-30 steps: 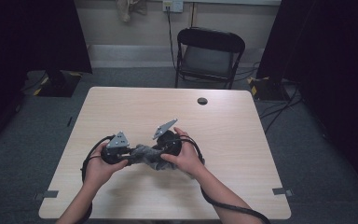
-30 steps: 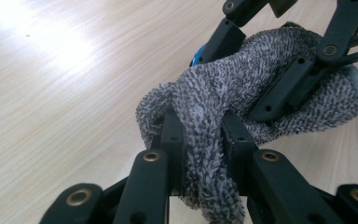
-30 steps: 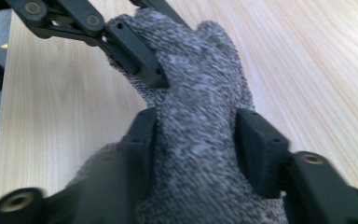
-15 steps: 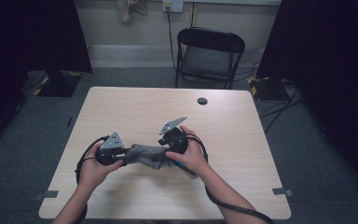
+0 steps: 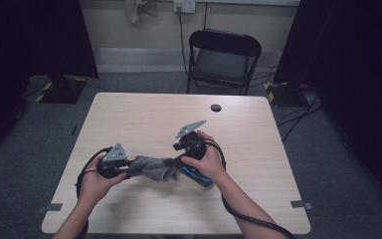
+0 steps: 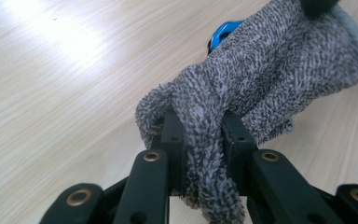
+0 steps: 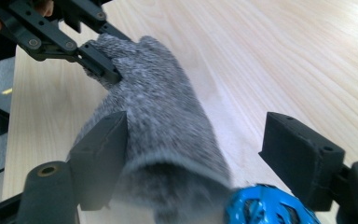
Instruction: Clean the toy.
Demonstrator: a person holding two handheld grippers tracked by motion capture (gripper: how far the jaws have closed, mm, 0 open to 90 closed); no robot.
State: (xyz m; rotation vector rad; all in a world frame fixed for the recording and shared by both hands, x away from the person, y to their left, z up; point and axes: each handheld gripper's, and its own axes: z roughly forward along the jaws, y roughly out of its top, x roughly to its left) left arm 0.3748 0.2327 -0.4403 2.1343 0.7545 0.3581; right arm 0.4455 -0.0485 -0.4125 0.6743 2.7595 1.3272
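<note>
Plainly fuzzy grey knit sock — wood-grain table.

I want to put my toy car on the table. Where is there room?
The far half of the table is bare, save a small dark disc. It is crowded in the middle, around the grey sock and both grippers.
</note>
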